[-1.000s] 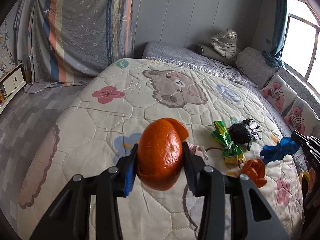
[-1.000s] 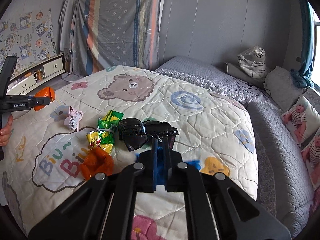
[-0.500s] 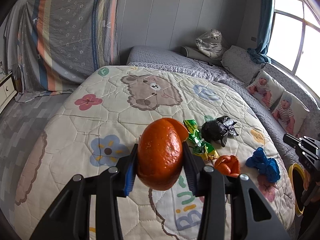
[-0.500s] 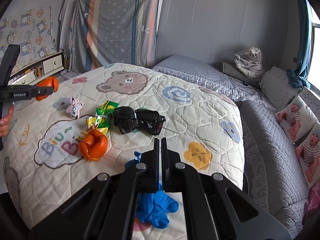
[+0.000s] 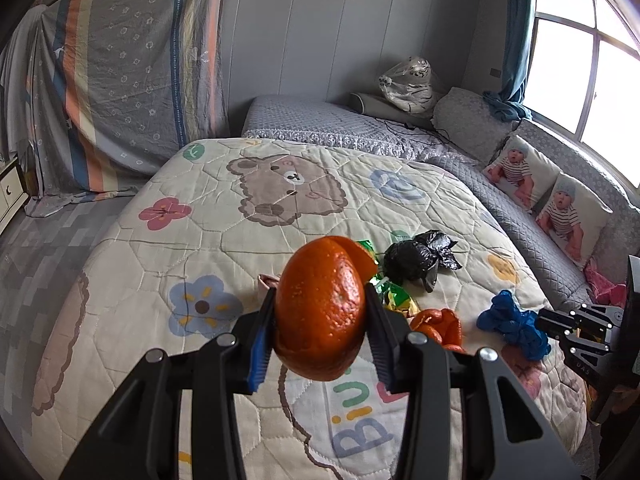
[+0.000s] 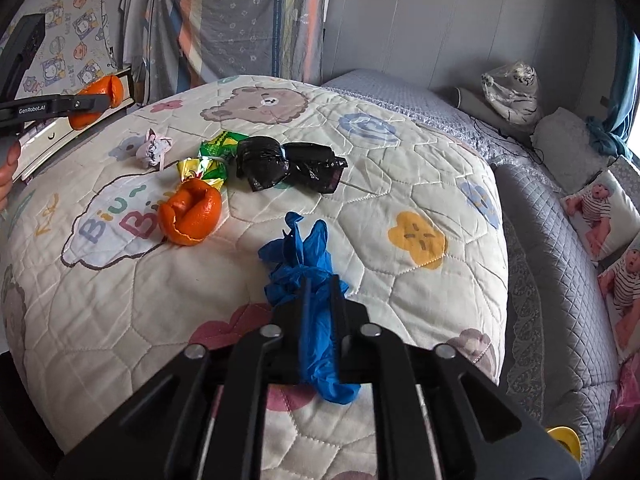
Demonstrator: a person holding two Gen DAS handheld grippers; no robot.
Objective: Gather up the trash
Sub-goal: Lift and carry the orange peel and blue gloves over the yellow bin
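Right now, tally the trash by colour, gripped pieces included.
Orange: 2, peel in left hand-held gripper, peel on quilt
Blue: 1, glove in right hand-held gripper
Black: 1, bag
Green-gold: 1, wrapper
Pink: 1, wad
Total: 6

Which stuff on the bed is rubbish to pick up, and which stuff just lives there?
Rubbish: orange peel in the left claw; blue glove in the right claw; second orange peel; black bag; shiny green wrapper; pink scrap.

Stays: quilt; baby cushions; grey pillow.
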